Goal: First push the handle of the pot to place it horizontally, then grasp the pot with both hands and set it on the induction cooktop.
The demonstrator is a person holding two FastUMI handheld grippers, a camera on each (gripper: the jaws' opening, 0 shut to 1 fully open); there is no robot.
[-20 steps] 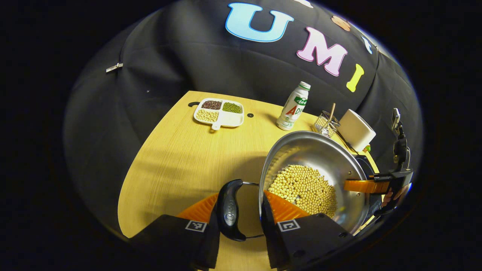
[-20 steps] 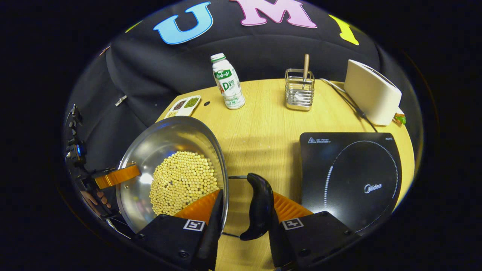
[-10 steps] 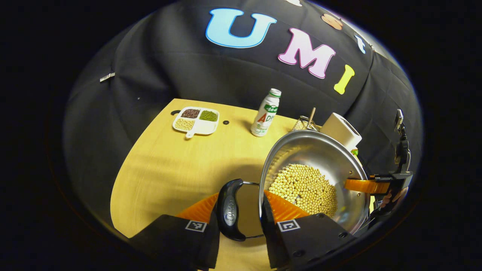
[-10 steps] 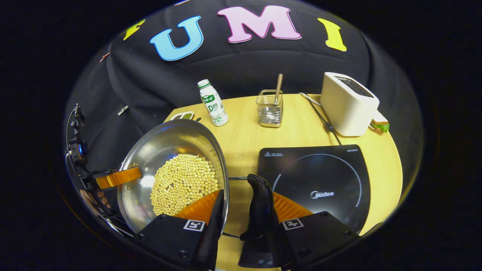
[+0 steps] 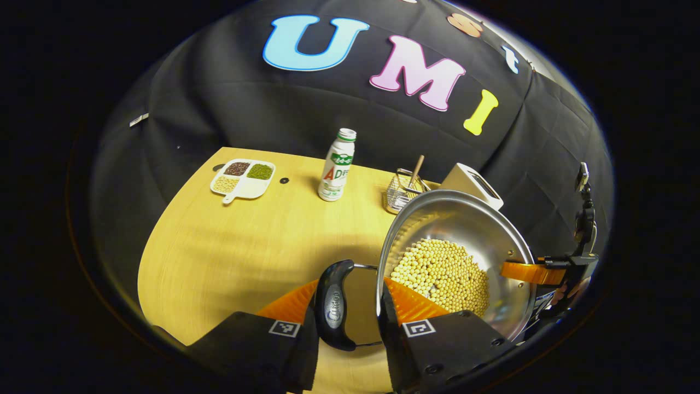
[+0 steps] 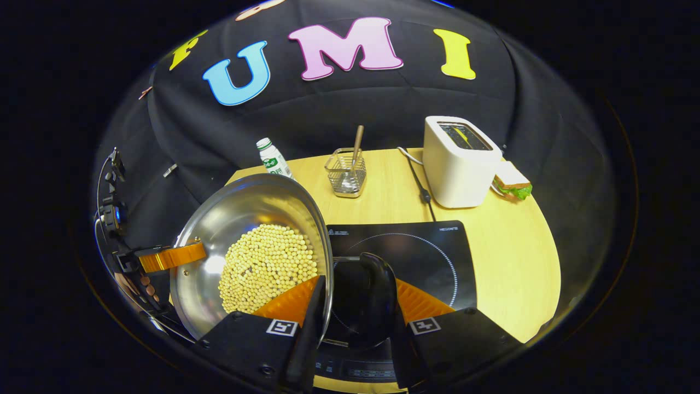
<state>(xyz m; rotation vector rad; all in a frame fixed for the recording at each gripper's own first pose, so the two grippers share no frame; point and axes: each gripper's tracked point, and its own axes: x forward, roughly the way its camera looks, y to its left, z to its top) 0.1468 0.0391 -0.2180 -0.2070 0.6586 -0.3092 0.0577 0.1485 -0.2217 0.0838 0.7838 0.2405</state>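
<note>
A steel pot (image 5: 465, 230) full of pale yellow beans (image 5: 443, 273) hangs in the air between both grippers. In the left gripper view my left gripper (image 5: 350, 290) is shut across the pot's black handle (image 5: 332, 303) and rim, one pad reaching inside the pot. The right gripper (image 5: 547, 271) shows on the far rim. In the right gripper view my right gripper (image 6: 358, 284) is shut across the other black handle (image 6: 377, 295) and the rim of the pot (image 6: 246, 219). The black induction cooktop (image 6: 426, 251) lies under that handle. The left gripper (image 6: 164, 257) holds the opposite side.
On the wooden table (image 5: 240, 246) stand a white bottle (image 5: 334, 167), a wire utensil basket (image 6: 346, 174) and a divided dish of beans (image 5: 243, 178). A white toaster (image 6: 456, 161) with its cord and a sandwich (image 6: 511, 183) sit behind the cooktop.
Both grippers have carried the pot to the right; the cooktop has slid from the right side to beneath the right handle and pot edge. Both grips are unchanged.
</note>
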